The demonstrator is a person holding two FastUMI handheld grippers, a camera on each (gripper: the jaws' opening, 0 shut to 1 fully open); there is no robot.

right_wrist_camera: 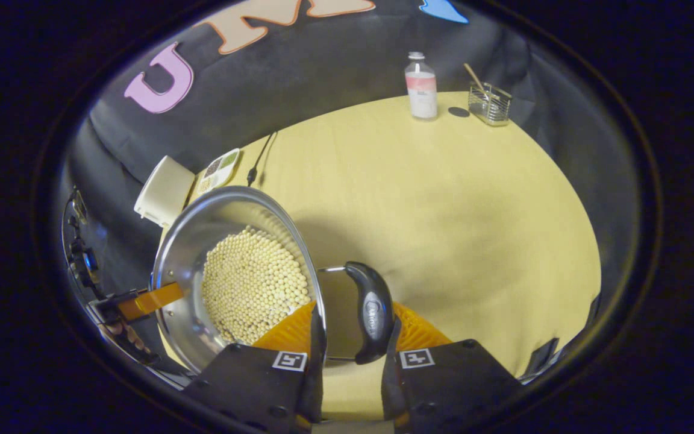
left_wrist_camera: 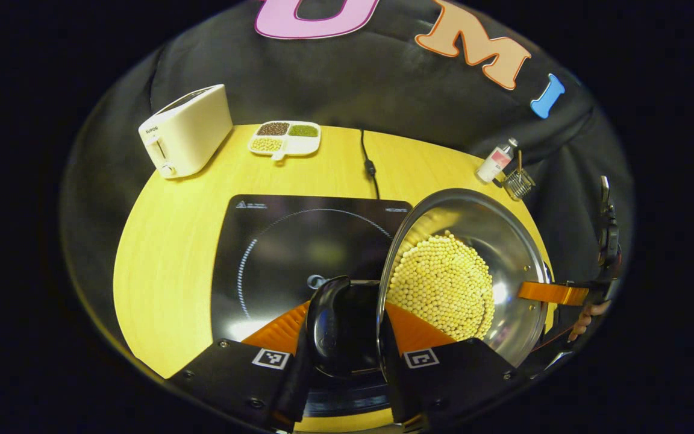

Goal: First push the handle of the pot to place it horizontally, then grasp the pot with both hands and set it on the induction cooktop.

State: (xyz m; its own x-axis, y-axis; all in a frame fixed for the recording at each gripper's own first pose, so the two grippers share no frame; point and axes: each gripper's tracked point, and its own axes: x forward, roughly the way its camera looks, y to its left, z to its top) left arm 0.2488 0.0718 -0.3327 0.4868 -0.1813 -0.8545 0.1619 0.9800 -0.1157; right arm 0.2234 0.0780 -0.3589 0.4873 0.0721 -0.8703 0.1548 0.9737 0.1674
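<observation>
Now I hold the shiny steel pot of pale beans [left_wrist_camera: 461, 271] by both black side handles: my left gripper [left_wrist_camera: 347, 337] clamps one at lower centre, my right gripper [right_wrist_camera: 353, 337] the other, keeping it level beside the black induction cooktop [left_wrist_camera: 287, 253] at mid-frame.

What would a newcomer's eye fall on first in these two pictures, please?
Most striking is the steel pot full of pale beans, held by its two black handles, one in the left gripper, one in the right gripper. Beside it lies the black induction cooktop on the yellow table.
</observation>
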